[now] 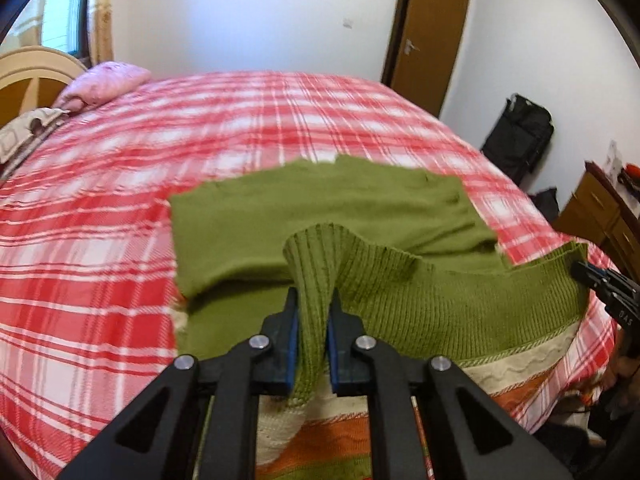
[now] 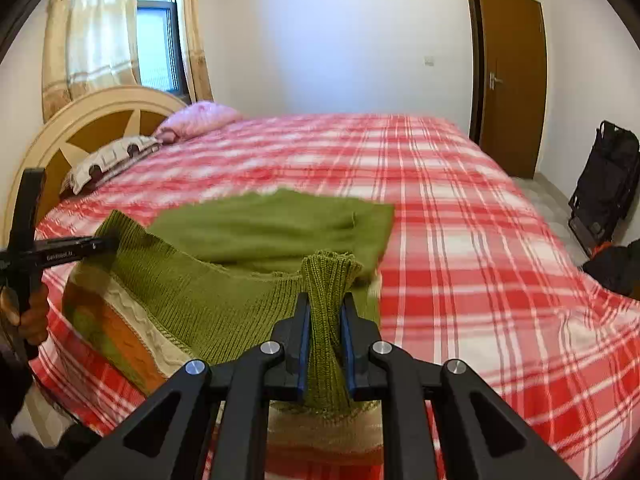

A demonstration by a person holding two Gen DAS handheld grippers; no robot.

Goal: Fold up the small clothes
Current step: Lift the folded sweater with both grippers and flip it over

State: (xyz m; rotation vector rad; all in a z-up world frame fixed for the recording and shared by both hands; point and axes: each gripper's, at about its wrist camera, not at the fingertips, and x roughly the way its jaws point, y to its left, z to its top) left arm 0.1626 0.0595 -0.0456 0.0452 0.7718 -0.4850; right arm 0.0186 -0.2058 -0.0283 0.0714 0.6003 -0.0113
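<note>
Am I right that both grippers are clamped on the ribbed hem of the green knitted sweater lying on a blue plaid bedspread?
Not quite: the plaid bedspread is red and white, not blue, as the right wrist view shows. The rest holds: the left gripper and right gripper are both clamped on the green knitted sweater.

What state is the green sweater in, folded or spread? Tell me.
Partly folded. The sweater's far part lies doubled flat on the bed, while the left claw and right claw each pinch its lifted ribbed edge.
</note>
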